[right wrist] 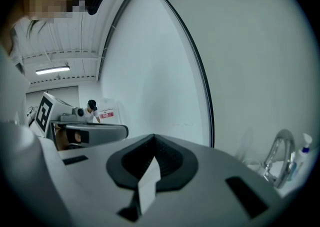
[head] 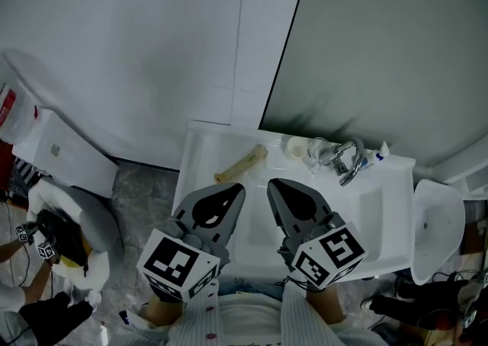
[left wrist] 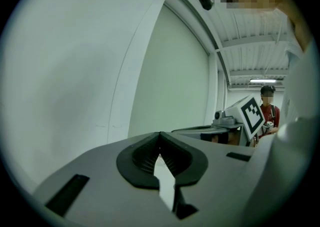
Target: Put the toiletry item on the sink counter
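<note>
A beige, stick-shaped toiletry item (head: pixel 241 164) lies on the white sink counter (head: pixel 200 155), at the back left of the basin. Both grippers hover side by side over the basin's front, pointing toward the wall. My left gripper (head: pixel 233 189) is shut and empty, its tips a short way in front of the item. My right gripper (head: pixel 276 184) is shut and empty too, just right of the left one. In the left gripper view the dark pads (left wrist: pixel 172 158) meet at the tip with nothing between them. The right gripper view shows its pads (right wrist: pixel 167 161) meeting the same way.
A chrome faucet (head: pixel 348 159) stands at the back right of the counter, with clear cups (head: pixel 314 149) and a small blue-capped bottle (head: pixel 380 154) beside it. A white fixture (head: pixel 436 224) sits to the right. A white box (head: pixel 65 152) and a person (head: pixel 46 241) are on the left.
</note>
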The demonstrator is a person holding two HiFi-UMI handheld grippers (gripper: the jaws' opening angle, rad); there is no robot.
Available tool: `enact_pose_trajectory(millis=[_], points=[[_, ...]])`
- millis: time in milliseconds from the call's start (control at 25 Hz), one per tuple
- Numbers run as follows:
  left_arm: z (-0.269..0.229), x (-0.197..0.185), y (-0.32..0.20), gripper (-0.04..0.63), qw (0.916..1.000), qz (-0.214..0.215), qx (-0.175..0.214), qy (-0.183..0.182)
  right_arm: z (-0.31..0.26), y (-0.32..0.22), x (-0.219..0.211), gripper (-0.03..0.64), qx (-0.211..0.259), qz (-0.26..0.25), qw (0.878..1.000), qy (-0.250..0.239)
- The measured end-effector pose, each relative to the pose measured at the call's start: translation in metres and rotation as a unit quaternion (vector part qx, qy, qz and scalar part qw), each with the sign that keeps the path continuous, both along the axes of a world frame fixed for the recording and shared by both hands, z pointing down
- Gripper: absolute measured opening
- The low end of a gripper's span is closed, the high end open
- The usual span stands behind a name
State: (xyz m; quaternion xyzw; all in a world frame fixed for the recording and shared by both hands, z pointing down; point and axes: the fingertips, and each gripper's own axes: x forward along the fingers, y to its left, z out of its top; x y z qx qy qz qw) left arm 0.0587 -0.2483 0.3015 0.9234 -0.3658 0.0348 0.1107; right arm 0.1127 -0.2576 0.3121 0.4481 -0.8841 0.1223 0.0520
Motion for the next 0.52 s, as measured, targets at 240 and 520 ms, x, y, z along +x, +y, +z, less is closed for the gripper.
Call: enact_pose_trajectory(millis=[240, 520], points=[[0.004, -0.0025, -0.0024, 0.017, 1.0, -0.003, -0.004, -0.001, 0.0057, -0.0019, -0.0025, 0.009, -0.007, -0.003, 1.0, -0.002], [0.008, -0.0041, -0.0053, 0.017, 0.9999, -0.001, -0.01, -0.003, 0.0079, -0.0044, -0.0048, 0.009, -0.012, -0.005, 1.0, 0.0]])
